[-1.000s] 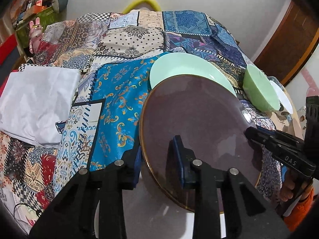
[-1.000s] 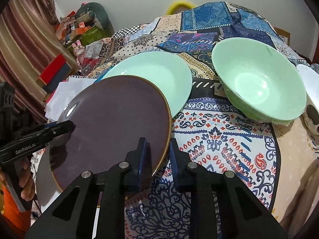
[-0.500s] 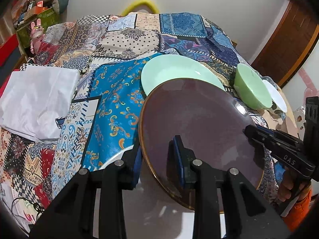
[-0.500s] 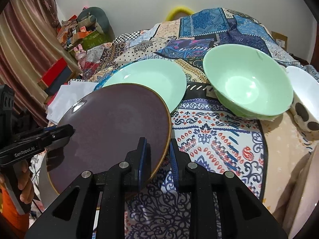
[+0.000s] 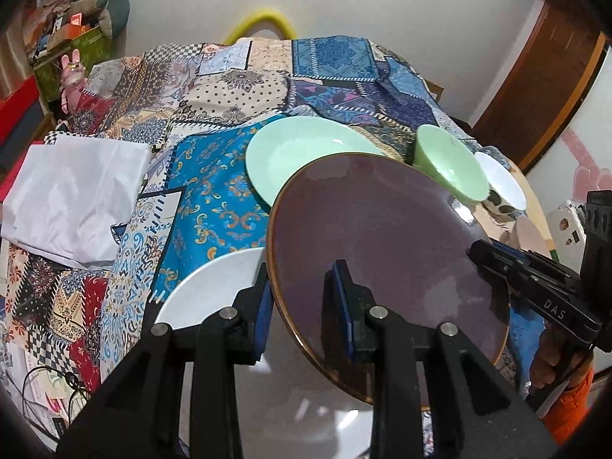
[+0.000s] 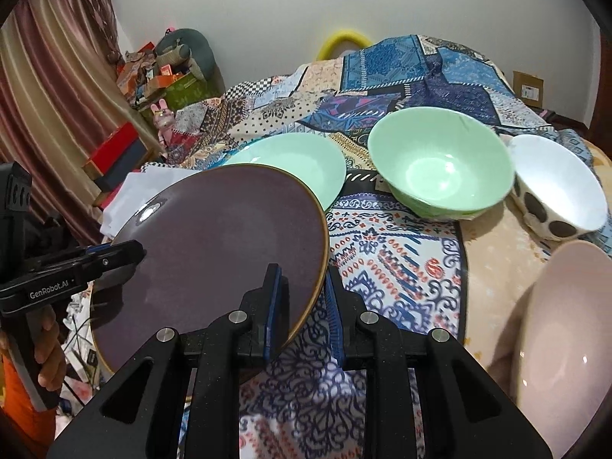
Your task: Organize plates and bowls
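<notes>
Evidently, the dark purple plate (image 5: 386,252) has been raised over the last second: it is held clear of the patchwork cloth (image 5: 214,199), and a white plate (image 5: 206,294) that was hidden beneath it is now exposed at its lower left. The plate's near rim is clamped between the fingers of the left gripper (image 5: 304,298), while the opposite edge is pinched by the right gripper (image 6: 302,302), so the plate is carried by both and tilted slightly. The mint plate (image 6: 290,160) is left lying just beyond on the cloth, with the green bowl (image 6: 440,164), the spotted white bowl (image 6: 558,187) and a pink bowl (image 6: 566,344) further right. The lift suggests the purple plate is being taken off one stack to be set on the mint plate, though whether its far rim overlaps that plate or merely hides it cannot be told.
</notes>
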`<state>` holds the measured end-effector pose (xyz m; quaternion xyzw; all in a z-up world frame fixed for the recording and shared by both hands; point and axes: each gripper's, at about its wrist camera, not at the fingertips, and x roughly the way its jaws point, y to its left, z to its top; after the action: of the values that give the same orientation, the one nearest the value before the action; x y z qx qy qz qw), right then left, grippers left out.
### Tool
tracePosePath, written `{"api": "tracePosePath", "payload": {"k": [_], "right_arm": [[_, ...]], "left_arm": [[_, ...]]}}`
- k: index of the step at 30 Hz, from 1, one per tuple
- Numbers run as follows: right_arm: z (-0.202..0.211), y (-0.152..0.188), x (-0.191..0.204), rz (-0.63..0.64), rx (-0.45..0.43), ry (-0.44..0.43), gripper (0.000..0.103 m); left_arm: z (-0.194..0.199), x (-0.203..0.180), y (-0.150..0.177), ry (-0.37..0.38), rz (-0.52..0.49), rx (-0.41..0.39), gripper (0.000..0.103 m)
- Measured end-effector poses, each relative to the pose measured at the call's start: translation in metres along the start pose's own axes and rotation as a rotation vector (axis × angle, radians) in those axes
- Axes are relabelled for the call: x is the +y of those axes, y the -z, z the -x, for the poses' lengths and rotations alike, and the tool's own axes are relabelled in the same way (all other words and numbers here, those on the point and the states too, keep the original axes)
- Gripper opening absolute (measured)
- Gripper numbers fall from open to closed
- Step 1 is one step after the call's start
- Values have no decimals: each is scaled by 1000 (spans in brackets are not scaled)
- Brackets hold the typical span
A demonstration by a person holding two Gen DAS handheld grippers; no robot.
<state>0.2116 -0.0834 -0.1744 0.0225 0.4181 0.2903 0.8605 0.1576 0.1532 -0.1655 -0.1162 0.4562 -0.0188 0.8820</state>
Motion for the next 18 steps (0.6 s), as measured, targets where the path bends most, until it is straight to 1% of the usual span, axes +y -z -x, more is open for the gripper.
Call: {"api": "tracePosePath", "payload": {"k": [7, 18], "right_arm": [[25, 8, -2, -5, -30, 9, 20], [50, 31, -15, -15, -39, 34, 20]], "left_arm": [[21, -22, 9, 6, -23, -11, 29], [31, -53, 31, 23, -33, 17, 29]]}}
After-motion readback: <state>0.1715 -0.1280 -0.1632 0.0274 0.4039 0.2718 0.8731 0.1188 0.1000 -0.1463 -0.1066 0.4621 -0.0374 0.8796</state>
